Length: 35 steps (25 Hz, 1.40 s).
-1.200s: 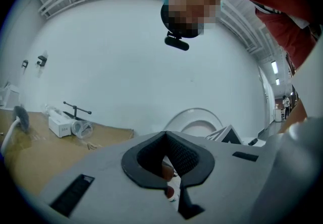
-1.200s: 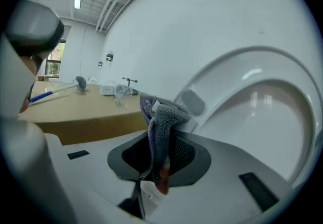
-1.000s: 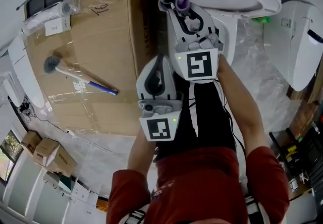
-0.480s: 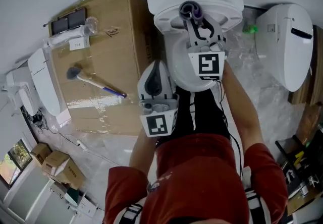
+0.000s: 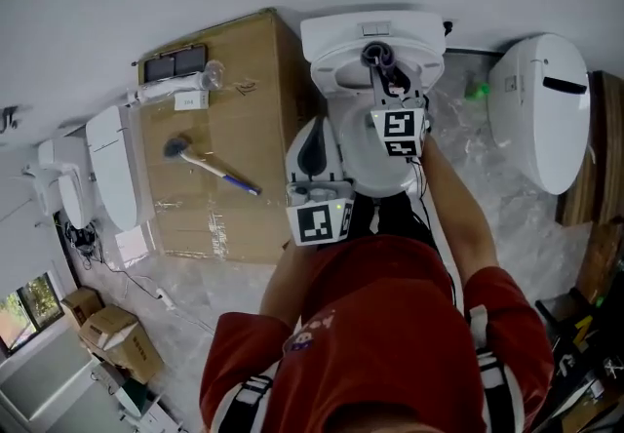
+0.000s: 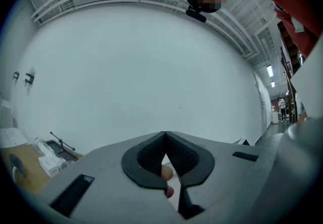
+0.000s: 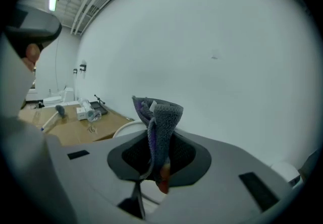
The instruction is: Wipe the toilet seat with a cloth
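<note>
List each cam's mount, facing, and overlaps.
Head view: on the person's head, looking steeply down at the toilet and cardboard box; red sleeves, left gripper and right gripper show.
Left gripper view: on the left gripper, facing the white wall past shut, empty jaws.
Right gripper view: on the right gripper, facing the wall; jaws clamp the cloth.
Shared: head and right gripper views both show cloth and cardboard box.

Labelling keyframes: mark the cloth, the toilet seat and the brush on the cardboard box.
cloth (image 7: pixel 162 122), right gripper view, on its grey folded upper part.
toilet seat (image 5: pixel 326 72), head view, on the left side of its rim.
brush (image 5: pixel 177 146), head view, on its dark head.
</note>
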Available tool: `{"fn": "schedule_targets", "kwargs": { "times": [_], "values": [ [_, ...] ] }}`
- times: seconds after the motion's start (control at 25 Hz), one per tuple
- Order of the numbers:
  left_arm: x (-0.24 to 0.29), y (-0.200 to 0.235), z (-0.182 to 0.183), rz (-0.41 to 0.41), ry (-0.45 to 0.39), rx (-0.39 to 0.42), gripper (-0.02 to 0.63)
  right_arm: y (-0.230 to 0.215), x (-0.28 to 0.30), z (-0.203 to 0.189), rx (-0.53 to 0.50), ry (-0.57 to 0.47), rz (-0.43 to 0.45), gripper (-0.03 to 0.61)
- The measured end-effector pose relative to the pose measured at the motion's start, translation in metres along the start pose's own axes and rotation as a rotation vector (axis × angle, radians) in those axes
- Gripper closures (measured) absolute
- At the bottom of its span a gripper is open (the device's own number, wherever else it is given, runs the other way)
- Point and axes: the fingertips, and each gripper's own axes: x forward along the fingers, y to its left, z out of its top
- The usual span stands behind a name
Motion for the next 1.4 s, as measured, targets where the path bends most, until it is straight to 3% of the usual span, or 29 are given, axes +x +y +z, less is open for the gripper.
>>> {"fn": "schedule_targets", "kwargs": {
  "times": [0.24,0.48,0.76,0.88,1.12,1.24,1.4],
  "values": [
    [0.008,-0.013,0.015,-0.02,-0.029,-0.003,0.601,-0.02,-0.07,0.026,0.092,-0.048,-0.029,0.509],
    [0.022,-0.021,0.031,-0.061,-0.06,-0.003,0.601,-0.046,-0.146,0.065,0.204,-0.167,-0.09,0.509],
    [0.025,-0.027,0.036,-0.098,-0.061,0.032,0.601,-0.067,-0.211,0.095,0.217,-0.259,-0.155,0.509],
    [0.037,-0.031,0.025,-0.115,-0.008,0.054,0.601,-0.077,-0.221,0.096,0.204,-0.26,-0.192,0.509],
    [0.089,-0.039,-0.051,-0.206,0.298,0.339,0.594,-0.098,-0.24,0.086,0.21,-0.239,-0.27,0.509],
    [0.115,-0.047,-0.081,-0.264,0.372,0.498,0.514,-0.106,-0.254,0.079,0.215,-0.22,-0.316,0.509],
    [0.148,-0.05,-0.116,-0.315,0.442,0.739,0.491,-0.115,-0.268,0.07,0.22,-0.2,-0.37,0.509]
  ]
}}
